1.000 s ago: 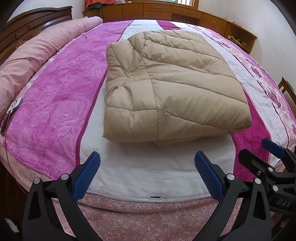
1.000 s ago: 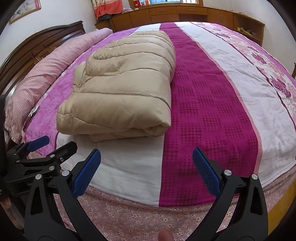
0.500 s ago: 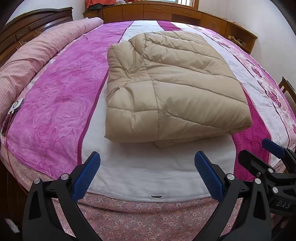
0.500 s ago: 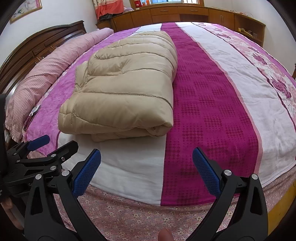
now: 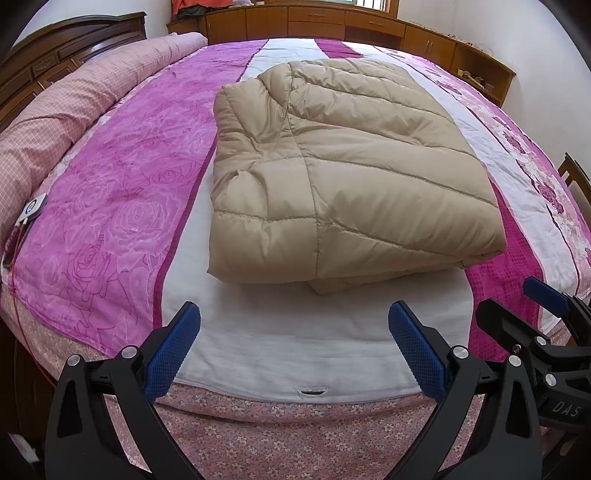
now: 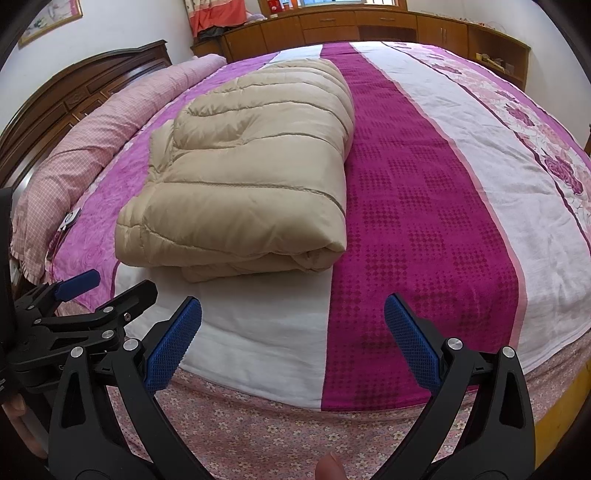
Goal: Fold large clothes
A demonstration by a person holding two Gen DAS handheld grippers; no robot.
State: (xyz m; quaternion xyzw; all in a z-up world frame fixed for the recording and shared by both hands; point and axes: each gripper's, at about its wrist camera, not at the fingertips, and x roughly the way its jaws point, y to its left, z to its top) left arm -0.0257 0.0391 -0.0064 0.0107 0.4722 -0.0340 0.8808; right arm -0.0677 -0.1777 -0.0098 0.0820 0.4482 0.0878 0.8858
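Note:
A beige quilted down coat (image 5: 343, 173) lies folded into a thick rectangle on the bed (image 5: 280, 347), its layered edges facing me. In the right wrist view the same coat (image 6: 251, 184) sits left of centre. My left gripper (image 5: 293, 328) hovers open over the white stripe just short of the coat's near edge, holding nothing. My right gripper (image 6: 293, 325) is open too, over the bed's near edge, right of the coat's corner. Each gripper shows at the side of the other's view: the right gripper (image 5: 535, 306) and the left gripper (image 6: 107, 288).
A rolled pink checked duvet (image 5: 62, 110) lies along the left by the dark wooden headboard (image 6: 74, 88). Wooden cabinets (image 6: 369, 22) line the far wall. A small white device with a cable (image 5: 31, 210) rests near the left edge. The floral bed skirt (image 5: 295, 435) hangs below.
Both grippers have drifted slightly, so the coat sits a little lower and closer in each view. The coat itself has not moved and both grippers stay open.

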